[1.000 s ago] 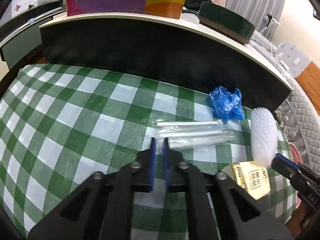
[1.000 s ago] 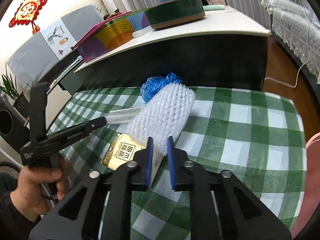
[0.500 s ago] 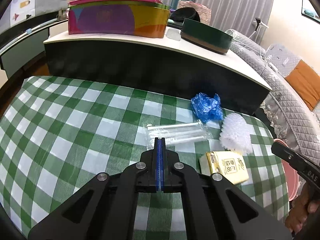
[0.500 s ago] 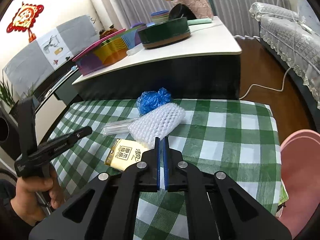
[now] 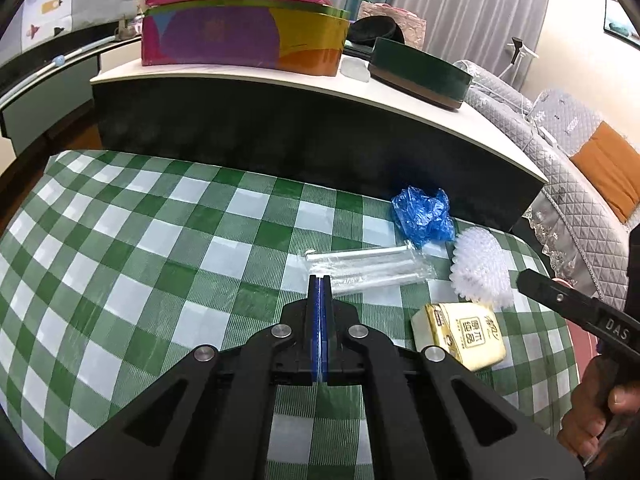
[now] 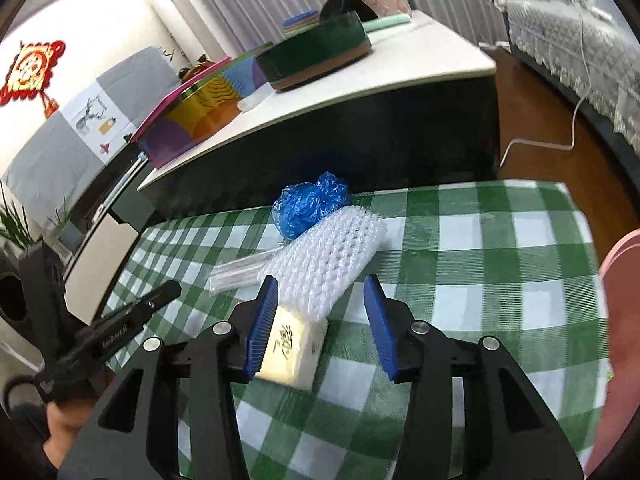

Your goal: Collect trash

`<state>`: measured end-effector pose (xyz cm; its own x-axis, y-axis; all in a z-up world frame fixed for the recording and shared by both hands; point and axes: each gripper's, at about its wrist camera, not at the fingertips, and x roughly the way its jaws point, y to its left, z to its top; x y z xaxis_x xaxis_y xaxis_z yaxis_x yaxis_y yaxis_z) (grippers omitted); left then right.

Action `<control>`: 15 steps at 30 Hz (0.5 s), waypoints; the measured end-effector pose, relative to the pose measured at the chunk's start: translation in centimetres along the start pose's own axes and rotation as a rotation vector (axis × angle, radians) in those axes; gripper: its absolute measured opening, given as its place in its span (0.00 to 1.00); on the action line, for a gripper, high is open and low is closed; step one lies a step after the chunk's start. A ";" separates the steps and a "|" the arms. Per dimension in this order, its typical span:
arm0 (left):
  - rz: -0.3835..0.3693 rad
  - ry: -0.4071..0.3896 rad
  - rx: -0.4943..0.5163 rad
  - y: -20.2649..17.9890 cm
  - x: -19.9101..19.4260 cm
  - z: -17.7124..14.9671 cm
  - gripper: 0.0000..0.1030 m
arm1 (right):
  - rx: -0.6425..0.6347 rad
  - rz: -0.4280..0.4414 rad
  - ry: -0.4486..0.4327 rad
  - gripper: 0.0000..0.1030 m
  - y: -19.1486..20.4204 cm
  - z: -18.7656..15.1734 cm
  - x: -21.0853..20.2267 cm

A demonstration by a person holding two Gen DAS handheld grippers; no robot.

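On the green checked tablecloth (image 5: 120,272) lie a crumpled blue plastic bag (image 5: 422,216), a clear plastic wrapper (image 5: 360,266), a white foam net sleeve (image 5: 478,266) and a yellow tissue pack (image 5: 460,334). My left gripper (image 5: 319,280) is shut and empty, just short of the clear wrapper. My right gripper (image 6: 322,286) is open above the near end of the foam sleeve (image 6: 332,256) and the tissue pack (image 6: 294,348). The blue bag (image 6: 310,204) and the wrapper (image 6: 240,272) lie beyond.
A dark counter (image 5: 320,128) with a white top stands behind the table, with a colourful tin (image 5: 240,32) and a green round box (image 5: 418,72). A pink bin (image 6: 624,320) stands at the table's right edge. A grey sofa (image 5: 580,168) is at the far right.
My right gripper has opened from shut and moved closer over the foam sleeve and tissue pack. My left gripper stays shut and has drawn back slightly.
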<state>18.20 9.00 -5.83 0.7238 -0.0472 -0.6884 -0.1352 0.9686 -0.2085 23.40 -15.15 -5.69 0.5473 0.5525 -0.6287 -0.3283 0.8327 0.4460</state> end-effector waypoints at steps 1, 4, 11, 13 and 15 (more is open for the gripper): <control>0.000 0.000 -0.001 0.0 0.2 0.1 0.01 | 0.016 0.009 0.011 0.44 -0.1 0.1 0.6; -0.001 0.002 -0.019 0.1 1.1 0.6 0.14 | 0.040 0.026 0.036 0.39 -0.3 0.2 1.6; -0.006 0.033 -0.055 -0.3 3.1 1.2 0.46 | 0.020 0.041 0.056 0.07 -0.1 0.3 2.2; 0.006 0.066 -0.054 -0.6 4.0 1.0 0.46 | 0.004 0.032 0.042 0.05 0.0 0.4 1.8; 0.002 0.086 -0.060 -0.8 4.5 0.8 0.46 | -0.015 0.027 0.029 0.05 0.1 0.5 1.2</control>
<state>22.12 8.24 -8.24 0.6629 -0.0682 -0.7456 -0.1791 0.9525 -0.2464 24.39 -14.38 -6.09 0.5152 0.5755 -0.6351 -0.3541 0.8177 0.4538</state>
